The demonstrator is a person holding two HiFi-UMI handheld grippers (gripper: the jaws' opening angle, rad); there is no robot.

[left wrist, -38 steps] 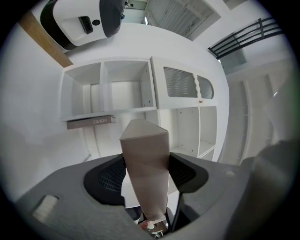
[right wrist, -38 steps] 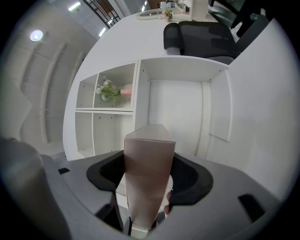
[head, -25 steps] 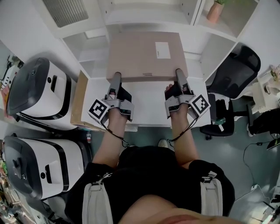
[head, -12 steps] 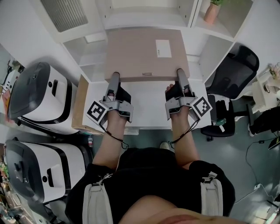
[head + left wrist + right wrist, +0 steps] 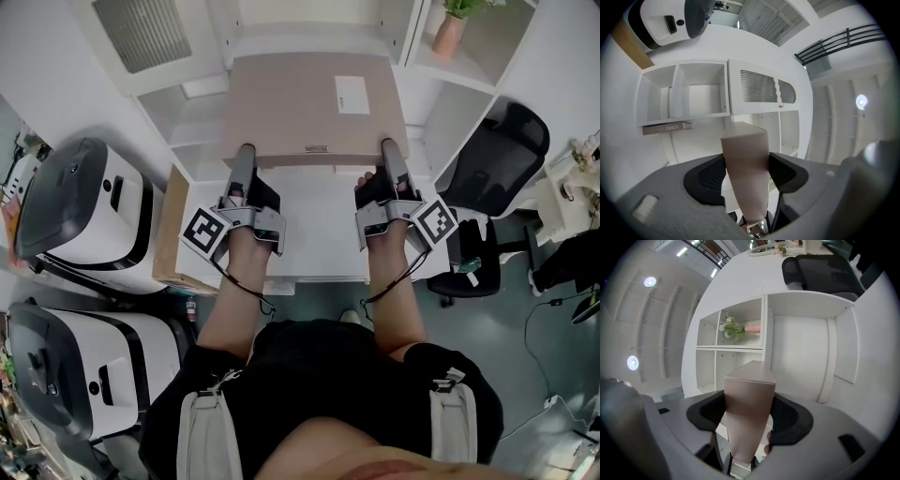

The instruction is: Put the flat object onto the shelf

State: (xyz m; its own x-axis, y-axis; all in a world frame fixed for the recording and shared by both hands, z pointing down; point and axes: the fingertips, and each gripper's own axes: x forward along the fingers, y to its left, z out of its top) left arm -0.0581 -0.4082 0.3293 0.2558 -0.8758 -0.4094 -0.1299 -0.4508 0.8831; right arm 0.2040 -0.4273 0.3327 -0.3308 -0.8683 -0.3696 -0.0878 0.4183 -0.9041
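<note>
A flat brown box [image 5: 314, 108] with a white label is held level in front of the white shelf unit [image 5: 183, 98]. My left gripper [image 5: 242, 157] is shut on its near left edge and my right gripper [image 5: 389, 152] on its near right edge. In the left gripper view the box's edge [image 5: 745, 159] fills the gap of the left gripper [image 5: 746, 176], both pads pressing on it. The right gripper view shows the box [image 5: 749, 399] clamped the same way in the right gripper [image 5: 749, 416], with an empty shelf compartment [image 5: 801, 352] ahead.
Two white-and-black machines [image 5: 80, 197] [image 5: 84, 347] stand at the left beside a cardboard panel [image 5: 167, 230]. A black office chair [image 5: 497, 155] is at the right. A pink vase with a plant [image 5: 448, 33] sits in an upper right compartment. A book [image 5: 668, 127] lies on a left shelf.
Both grippers have carried the box a little forward and up toward the shelf unit. The grip on both edges is unchanged.
</note>
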